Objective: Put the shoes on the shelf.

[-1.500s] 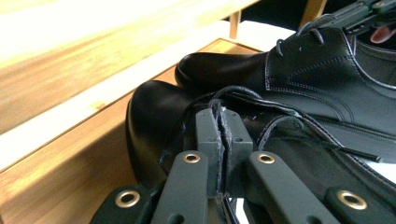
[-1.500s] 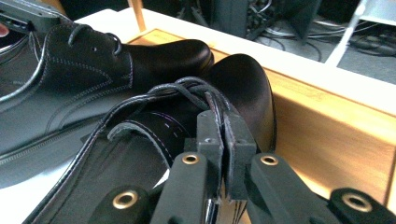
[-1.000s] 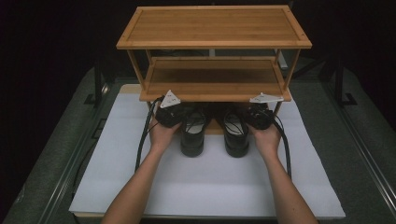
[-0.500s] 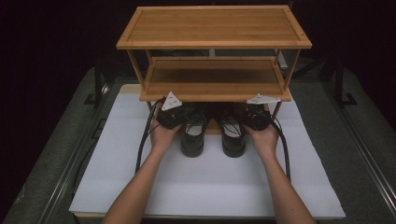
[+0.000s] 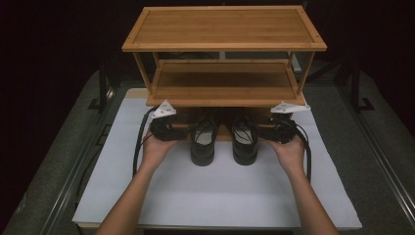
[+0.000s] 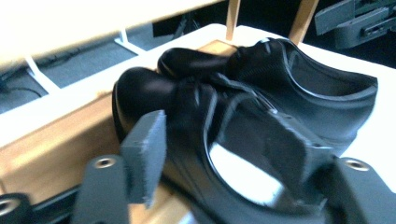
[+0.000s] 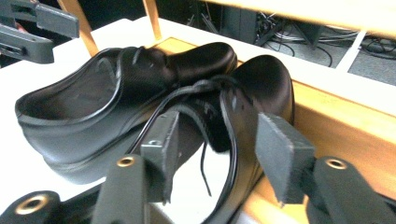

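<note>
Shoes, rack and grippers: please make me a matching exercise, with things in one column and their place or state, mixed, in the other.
1. pair of black shoes
2. bamboo rack
3. white mat
4. left gripper

a. jaws apart beside a shoe
b. toes under the lowest shelf
c. covers the table
d. two shelves bare

Pairs: 1-b, 2-d, 3-c, 4-a

Table point(image 5: 372, 161): sheet point(image 5: 220, 191) laid across its middle. Rack point(image 5: 222, 58): stands at the sheet's far edge, two shelves, one above the other. Left shoe point(image 5: 203, 142) and right shoe point(image 5: 243, 141): side by side on the sheet, toes under the lower shelf, heels toward the person. Left gripper point(image 5: 169, 128): just left of the pair. Right gripper point(image 5: 276, 131): just right.
</note>
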`<state>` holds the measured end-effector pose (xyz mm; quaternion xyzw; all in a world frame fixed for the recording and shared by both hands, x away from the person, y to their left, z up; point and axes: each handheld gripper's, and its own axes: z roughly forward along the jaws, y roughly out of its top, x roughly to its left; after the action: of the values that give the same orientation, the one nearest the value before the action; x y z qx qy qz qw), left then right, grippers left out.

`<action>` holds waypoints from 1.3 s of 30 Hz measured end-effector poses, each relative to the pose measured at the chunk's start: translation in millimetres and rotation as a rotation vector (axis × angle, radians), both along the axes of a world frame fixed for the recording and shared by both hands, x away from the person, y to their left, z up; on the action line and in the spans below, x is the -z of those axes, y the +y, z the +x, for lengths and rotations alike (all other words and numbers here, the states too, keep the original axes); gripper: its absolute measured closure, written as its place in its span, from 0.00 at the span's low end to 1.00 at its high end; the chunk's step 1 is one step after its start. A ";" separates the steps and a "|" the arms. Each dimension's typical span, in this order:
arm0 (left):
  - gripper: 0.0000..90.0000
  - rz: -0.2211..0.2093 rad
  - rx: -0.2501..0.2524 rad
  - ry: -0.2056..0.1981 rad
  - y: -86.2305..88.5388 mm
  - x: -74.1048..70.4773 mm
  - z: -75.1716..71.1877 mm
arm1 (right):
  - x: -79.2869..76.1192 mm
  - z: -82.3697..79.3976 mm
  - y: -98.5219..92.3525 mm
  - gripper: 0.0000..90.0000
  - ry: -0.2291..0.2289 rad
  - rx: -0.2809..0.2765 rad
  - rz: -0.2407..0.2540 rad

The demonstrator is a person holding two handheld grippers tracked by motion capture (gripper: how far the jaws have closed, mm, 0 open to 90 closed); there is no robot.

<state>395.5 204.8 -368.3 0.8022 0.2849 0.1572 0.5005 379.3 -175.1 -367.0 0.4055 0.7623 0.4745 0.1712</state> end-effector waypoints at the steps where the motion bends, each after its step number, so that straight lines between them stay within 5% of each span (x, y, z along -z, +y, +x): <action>1: 0.37 0.001 0.003 0.006 3.5 0.9 -4.5 | 0.4 -4.4 -2.6 0.48 0.002 0.000 -0.003; 12: 0.14 0.093 0.057 0.088 16.7 39.7 -38.7 | 28.0 -40.5 -25.1 0.14 0.057 -0.062 -0.011; 17: 0.04 0.161 0.079 0.109 4.7 57.1 -37.3 | 47.9 -40.5 -25.2 0.12 0.093 -0.116 -0.006; 22: 0.02 0.179 0.102 0.110 -6.4 68.7 -32.2 | 64.1 -37.1 -12.0 0.11 0.118 -0.163 -0.065; 30: 0.02 0.248 0.114 0.117 -23.0 84.7 -24.8 | 81.3 -28.1 4.1 0.09 0.132 -0.177 -0.116; 39: 0.03 0.294 0.130 0.117 -36.4 86.1 -22.2 | 89.2 -21.9 17.3 0.08 0.137 -0.163 -0.133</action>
<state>373.3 168.4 -454.4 0.8913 0.2351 0.1175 0.3694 357.4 -157.9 -456.3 0.3616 0.8324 0.4064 0.1059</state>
